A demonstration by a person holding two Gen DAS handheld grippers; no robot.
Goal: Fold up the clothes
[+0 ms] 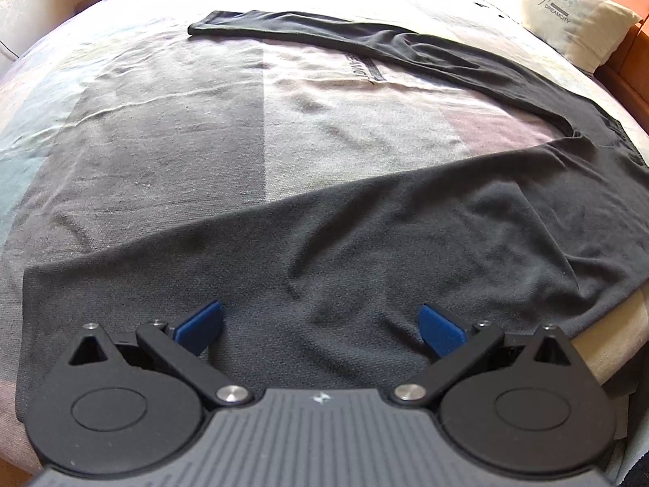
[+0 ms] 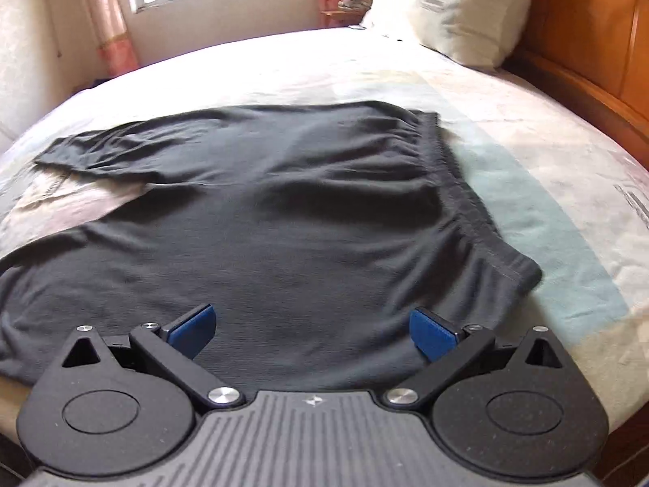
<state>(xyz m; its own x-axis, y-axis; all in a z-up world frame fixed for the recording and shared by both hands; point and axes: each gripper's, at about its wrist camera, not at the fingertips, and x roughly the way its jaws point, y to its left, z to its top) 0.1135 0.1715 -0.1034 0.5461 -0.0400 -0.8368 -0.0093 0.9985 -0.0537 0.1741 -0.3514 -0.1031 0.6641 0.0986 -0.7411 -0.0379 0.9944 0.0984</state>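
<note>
A: Left claw (image 1: 320, 324) state?
B: Blue pads spread wide apart, nothing between them. It hovers over the near leg of the black knit trousers (image 1: 365, 235), which lie flat on the bed with the pastel patchwork sheet (image 1: 162, 121). Fabric runs under and ahead of the claw; cannot tell if the pads touch it

A: How are the trousers laid out in the left view?
B: Legs splayed in a V. Near leg runs from lower left up to the right, far leg stretches across the top toward the left, cuff at upper left. The two meet at the right, by the waist. Bare sheet shows between the legs, straight ahead of the claw

A: Right claw (image 2: 310, 330)?
B: Also gaping, blue pads well apart, gripping nothing. It sits over the near edge of the trousers (image 2: 284, 211), above the seat area. Elastic waistband (image 2: 458, 199) runs up the right side, ahead and right of the claw, a little rumpled. Far leg trails off to the upper left

A: Does the cloth reach the bed edge?
B: Yes, the near edge lies along the near side of the bed, just below both claws

A: Anything else?
B: Cream pillow with printed lettering (image 1: 576, 16) at the far right by a wooden headboard (image 2: 588, 40), well apart from the trousers. Window with pink curtains (image 2: 109, 20) behind the bed
</note>
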